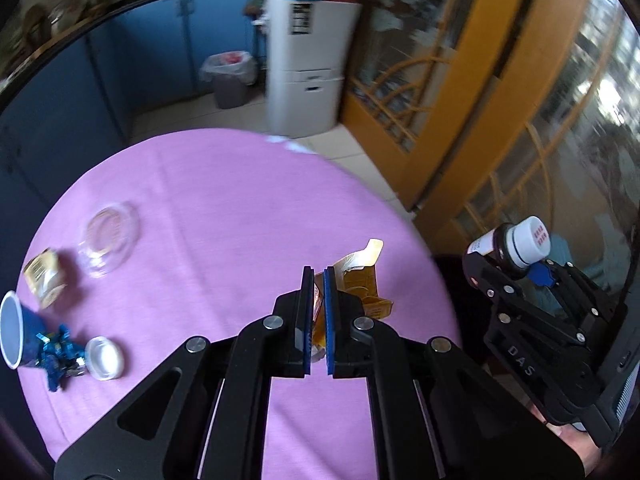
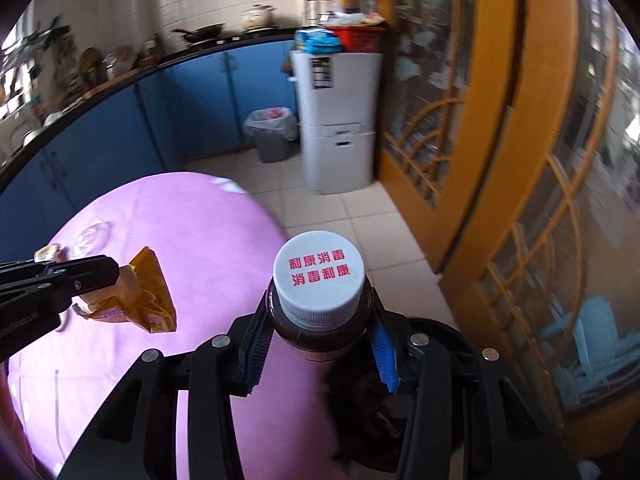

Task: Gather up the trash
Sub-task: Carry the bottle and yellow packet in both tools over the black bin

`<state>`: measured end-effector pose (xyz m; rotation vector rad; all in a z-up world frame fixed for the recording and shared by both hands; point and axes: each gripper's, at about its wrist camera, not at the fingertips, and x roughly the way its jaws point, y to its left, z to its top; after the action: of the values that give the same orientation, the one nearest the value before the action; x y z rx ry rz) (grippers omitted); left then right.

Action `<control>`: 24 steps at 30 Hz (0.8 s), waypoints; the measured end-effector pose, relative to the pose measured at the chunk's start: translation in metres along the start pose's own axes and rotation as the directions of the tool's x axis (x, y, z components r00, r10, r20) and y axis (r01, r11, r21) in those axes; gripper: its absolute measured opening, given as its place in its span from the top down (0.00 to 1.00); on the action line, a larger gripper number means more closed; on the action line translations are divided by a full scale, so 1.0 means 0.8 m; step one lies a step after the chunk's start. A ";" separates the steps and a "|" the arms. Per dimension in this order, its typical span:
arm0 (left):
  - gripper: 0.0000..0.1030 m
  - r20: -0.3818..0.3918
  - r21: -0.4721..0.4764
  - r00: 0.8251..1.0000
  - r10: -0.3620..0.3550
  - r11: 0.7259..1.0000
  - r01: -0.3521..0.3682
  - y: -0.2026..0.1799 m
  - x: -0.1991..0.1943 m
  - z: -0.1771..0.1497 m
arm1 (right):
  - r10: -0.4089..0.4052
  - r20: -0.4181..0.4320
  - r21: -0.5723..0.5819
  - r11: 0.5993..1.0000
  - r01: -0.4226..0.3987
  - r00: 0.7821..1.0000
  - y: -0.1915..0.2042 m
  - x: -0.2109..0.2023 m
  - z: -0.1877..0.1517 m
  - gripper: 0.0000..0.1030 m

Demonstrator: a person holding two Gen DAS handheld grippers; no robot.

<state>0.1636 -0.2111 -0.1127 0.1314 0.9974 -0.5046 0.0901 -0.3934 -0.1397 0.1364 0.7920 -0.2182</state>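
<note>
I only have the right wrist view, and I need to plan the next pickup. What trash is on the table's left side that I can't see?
Observer: A blue paper cup lies on its side at the edge of the purple table.
Operator: Anything next to it?
Observer: A crumpled blue foil wrapper sits against the cup.
Operator: Is that all?
Observer: No, a white round lid lies just beyond the wrapper.
</note>
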 end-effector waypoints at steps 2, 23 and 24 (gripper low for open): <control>0.95 -0.006 0.038 1.000 -0.013 0.999 0.014 -0.027 0.005 0.003 | -0.018 -0.005 0.028 0.999 0.019 1.000 -0.023 -0.002 -0.005 0.58; 0.93 -0.075 0.306 0.994 -0.075 0.947 0.095 -0.241 0.068 0.028 | -0.118 -0.065 0.248 0.960 0.131 0.991 -0.186 0.002 -0.060 0.58; 0.93 -0.079 0.307 0.994 -0.072 0.947 0.093 -0.244 0.071 0.028 | -0.117 -0.069 0.249 0.960 0.131 0.991 -0.187 0.005 -0.061 0.58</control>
<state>0.1154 -0.4094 -0.1245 0.3917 0.9862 -0.7371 0.0222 -0.5292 -0.1822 0.3350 0.8249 -0.4362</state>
